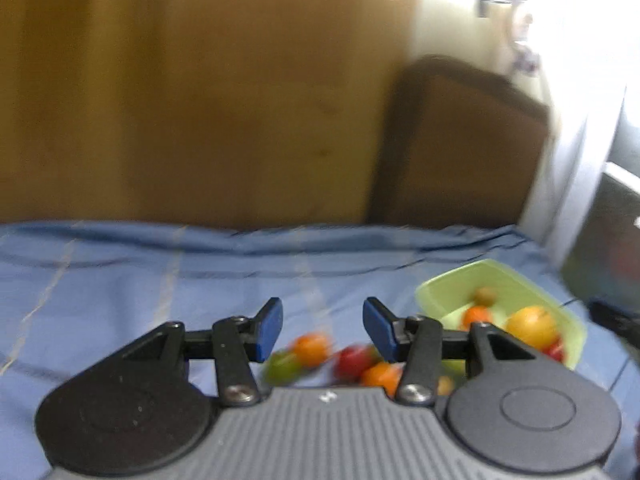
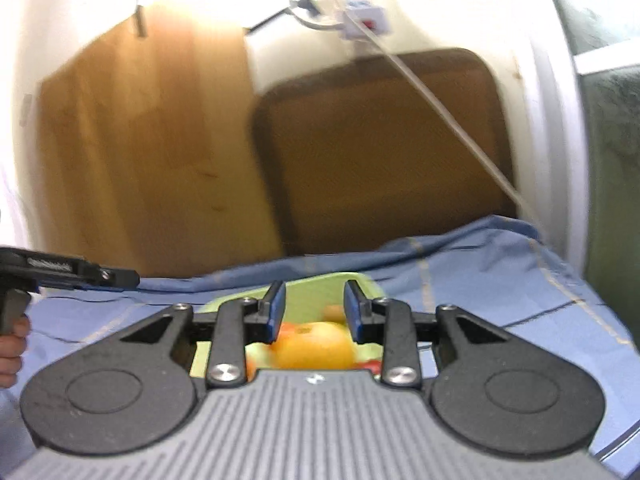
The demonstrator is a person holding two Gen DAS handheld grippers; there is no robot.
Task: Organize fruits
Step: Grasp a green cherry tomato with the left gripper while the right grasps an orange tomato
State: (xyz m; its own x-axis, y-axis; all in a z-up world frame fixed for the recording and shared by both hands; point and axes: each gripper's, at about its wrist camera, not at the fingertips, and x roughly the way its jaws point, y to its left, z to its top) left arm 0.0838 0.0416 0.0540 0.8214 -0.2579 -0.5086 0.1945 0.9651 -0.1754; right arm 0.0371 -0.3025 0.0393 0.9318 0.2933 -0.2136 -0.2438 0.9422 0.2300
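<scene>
1. several small fruits already sit in the pale green rectangular plastic container [image 1: 436,292]: a large orange-yellow round fruit [image 1: 532,326], a smaller orange one [image 1: 476,315], a brownish one at the back [image 1: 486,295] and a red one at the near corner [image 1: 557,350].
2. about four loose fruits lie on the cloth just left of the container: a green one [image 1: 282,366], an orange one [image 1: 311,348], a red one [image 1: 354,362] and another orange one [image 1: 380,374]. by my reading the job is roughly half done, with these left to move.
3. left gripper [image 1: 323,330] hovers above the loose fruits, fingers spread, holding nothing.
4. right gripper [image 2: 315,315] hangs over the container, fingers apart and empty, the large fruit below them.
5. everything rests on a bed under a blue sheet with thin pale stripes [image 1: 120,272], wrinkled at the far edge.
6. behind stand a light wooden panel [image 1: 192,92], a dark brown board [image 2: 384,148] and a white wall with a power strip [image 2: 364,12].
</scene>
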